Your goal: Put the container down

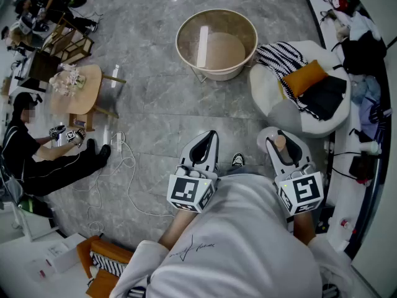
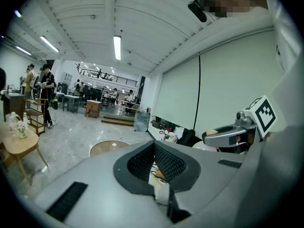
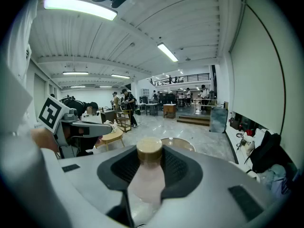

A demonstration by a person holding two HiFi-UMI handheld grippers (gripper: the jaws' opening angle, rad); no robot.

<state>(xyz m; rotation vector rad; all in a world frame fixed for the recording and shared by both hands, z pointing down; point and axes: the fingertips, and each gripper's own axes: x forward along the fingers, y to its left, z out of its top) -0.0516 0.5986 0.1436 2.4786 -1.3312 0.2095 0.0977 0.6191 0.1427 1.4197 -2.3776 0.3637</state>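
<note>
Container [image 3: 147, 175]: one small bottle with a pale pink, translucent body, a narrowing shoulder and a round tan-brown cap. Cap on. Held off the floor, its body clamped between the two black ribbed pads of the right gripper [image 3: 149, 161], one pad at 9 o'clock of it and one at 3 o'clock. It lies along the jaws with the cap end leading toward 12 o'clock and standing just past the pads. In the head view the container [image 1: 280, 143] sits at about 3 o'clock of the frame, with only the cap and a little of the neck showing.
</note>
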